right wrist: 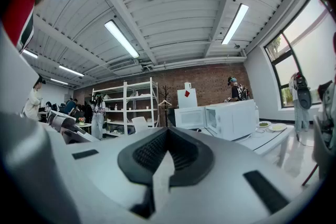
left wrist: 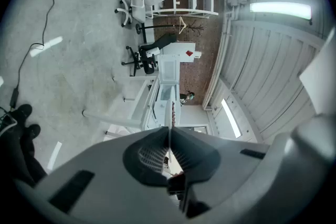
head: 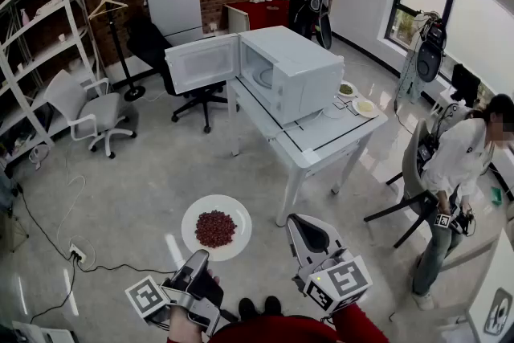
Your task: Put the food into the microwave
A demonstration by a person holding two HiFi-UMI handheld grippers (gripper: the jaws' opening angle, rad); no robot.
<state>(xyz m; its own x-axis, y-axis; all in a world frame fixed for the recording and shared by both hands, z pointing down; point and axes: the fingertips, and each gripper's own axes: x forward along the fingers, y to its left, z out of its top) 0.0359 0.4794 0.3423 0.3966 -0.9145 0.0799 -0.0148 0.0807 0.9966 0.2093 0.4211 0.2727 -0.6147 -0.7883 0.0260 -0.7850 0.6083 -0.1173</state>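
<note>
White rectangular worktop [head: 321,132], upper centre, carries boxy white microwave [head: 297,64], door [head: 202,63] swung open. Round white plate [head: 197,241] of red beans [head: 215,228] sits lower centre, over grey floor [head: 144,173], well apart from microwave. Left tongs [head: 197,259] clamp its near rim; right tongs [head: 299,225] closed, empty.

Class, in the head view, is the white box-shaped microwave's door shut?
No: the white box-shaped microwave's door stands swung wide open, baring the cavity.

bright ceiling tubes [right wrist: 122,38], fisheye-warped edges
</note>
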